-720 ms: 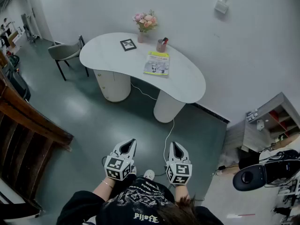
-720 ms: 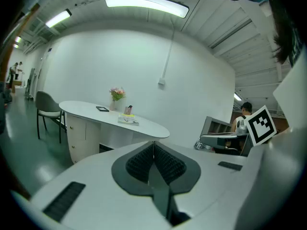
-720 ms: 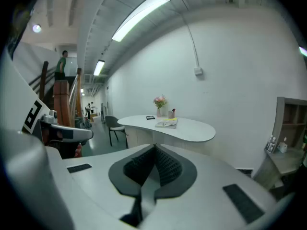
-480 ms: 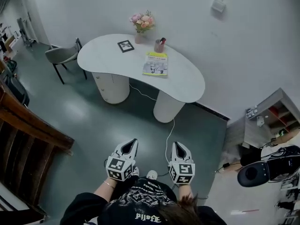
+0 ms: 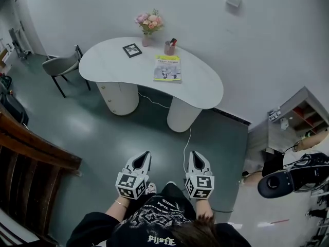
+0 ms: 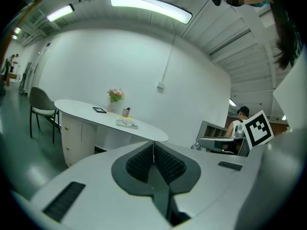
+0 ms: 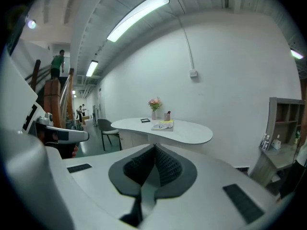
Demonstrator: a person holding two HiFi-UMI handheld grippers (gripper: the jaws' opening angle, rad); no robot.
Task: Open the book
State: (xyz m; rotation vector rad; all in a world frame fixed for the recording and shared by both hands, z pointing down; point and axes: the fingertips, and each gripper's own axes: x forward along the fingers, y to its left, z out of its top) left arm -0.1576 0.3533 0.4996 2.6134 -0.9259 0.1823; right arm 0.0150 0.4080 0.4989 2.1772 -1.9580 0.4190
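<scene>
Book closed, flat on tabletop, straight ahead across floor, well apart from both grippers. Long axis runs away from person, toward wall. Left gripper and right gripper side by side, fingers clenched on nothing. Book sits about midway between their lines; neither clearly nearer. Judgement: approach needed before any reach.

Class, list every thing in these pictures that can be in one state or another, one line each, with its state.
book: closed, lying flat on the table.
left gripper: jaws together, nothing between them.
right gripper: jaws together, nothing between them.
chair: unoccupied.
pen cup: upright.
vase of flowers: upright.
</scene>
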